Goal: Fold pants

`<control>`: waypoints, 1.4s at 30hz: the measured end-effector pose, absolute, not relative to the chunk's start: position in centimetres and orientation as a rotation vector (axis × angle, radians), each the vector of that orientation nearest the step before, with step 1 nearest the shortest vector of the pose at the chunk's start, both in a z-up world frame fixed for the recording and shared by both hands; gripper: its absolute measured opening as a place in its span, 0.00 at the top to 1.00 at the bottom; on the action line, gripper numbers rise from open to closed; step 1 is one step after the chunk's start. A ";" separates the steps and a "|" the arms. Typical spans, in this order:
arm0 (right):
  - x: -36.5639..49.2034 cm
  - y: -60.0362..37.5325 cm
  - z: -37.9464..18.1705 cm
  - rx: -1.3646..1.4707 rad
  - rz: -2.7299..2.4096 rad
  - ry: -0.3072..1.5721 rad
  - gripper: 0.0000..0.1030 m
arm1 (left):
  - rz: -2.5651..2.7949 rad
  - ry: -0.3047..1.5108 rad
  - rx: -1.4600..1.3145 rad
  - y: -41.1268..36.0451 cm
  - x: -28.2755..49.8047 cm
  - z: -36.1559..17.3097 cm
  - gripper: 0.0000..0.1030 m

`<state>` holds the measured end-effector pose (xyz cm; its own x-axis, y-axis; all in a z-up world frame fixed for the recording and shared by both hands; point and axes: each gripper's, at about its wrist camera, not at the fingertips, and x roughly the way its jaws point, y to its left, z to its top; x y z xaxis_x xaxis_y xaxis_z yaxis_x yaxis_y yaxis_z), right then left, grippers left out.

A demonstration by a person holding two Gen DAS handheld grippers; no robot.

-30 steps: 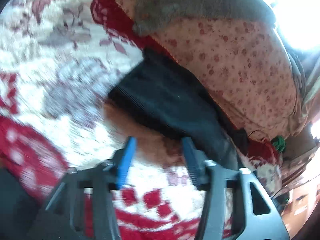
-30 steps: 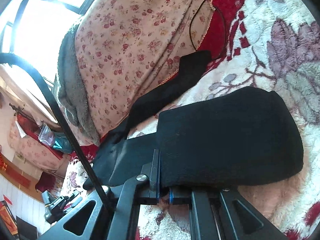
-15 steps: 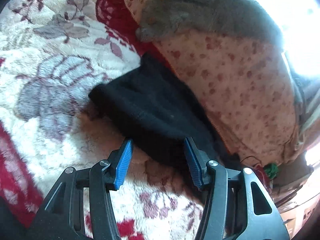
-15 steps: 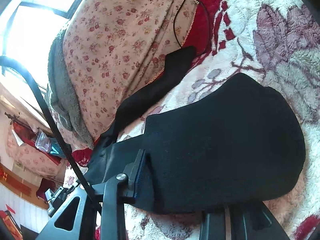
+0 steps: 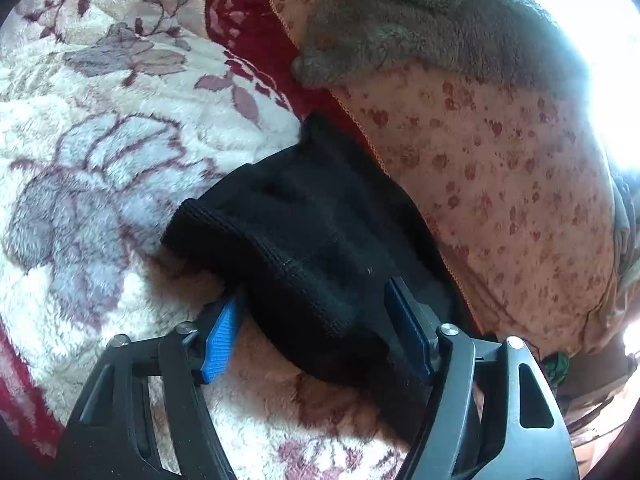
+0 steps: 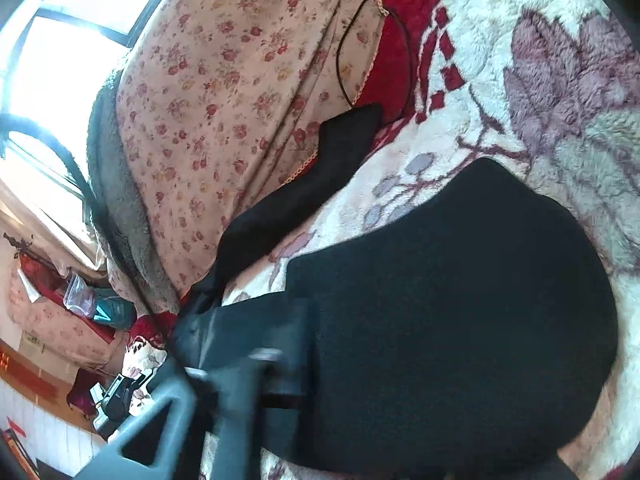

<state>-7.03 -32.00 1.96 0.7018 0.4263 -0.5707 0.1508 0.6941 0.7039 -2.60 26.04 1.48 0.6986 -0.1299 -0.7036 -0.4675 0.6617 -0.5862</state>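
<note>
Your left gripper point(image 5: 316, 328) has just narrowed its fingers around the black pants' point(image 5: 304, 240) ribbed edge on the bed's floral blanket point(image 5: 100, 140) — right gripper point(image 6: 280, 364) blurred, fingers shut on the cloth — next fold ready

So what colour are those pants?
Black pants, plain, no pattern; clearest in the right wrist view.

Left hand-held gripper point(image 5: 316, 320): black angular frame with triangular cut-outs, two fingers point(image 5: 220, 338) faced with ribbed bright-blue pads, silver round-head screws at finger pivots just behind pads. Right hand-held gripper point(image 6: 296, 364): same black frame, blurred; one triangular cut-out and one silver screw visible, pads not discernible.
</note>
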 end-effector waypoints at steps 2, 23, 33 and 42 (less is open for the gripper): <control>-6.9 -32.0 1.9 0.815 0.173 0.787 0.95 | 0.222 0.855 -0.765 25.7 -1.8 1.7 0.95; -11.9 -29.3 7.0 0.628 0.276 0.781 0.95 | 0.254 0.821 -0.711 29.9 -12.9 5.4 0.96; -12.0 -33.1 5.0 0.373 -0.166 0.833 0.83 | 0.333 0.881 -0.629 28.7 -12.9 2.2 0.94; -14.2 -39.0 9.0 0.444 -0.284 0.760 0.69 | 0.435 0.847 -0.591 30.8 -15.8 4.7 0.55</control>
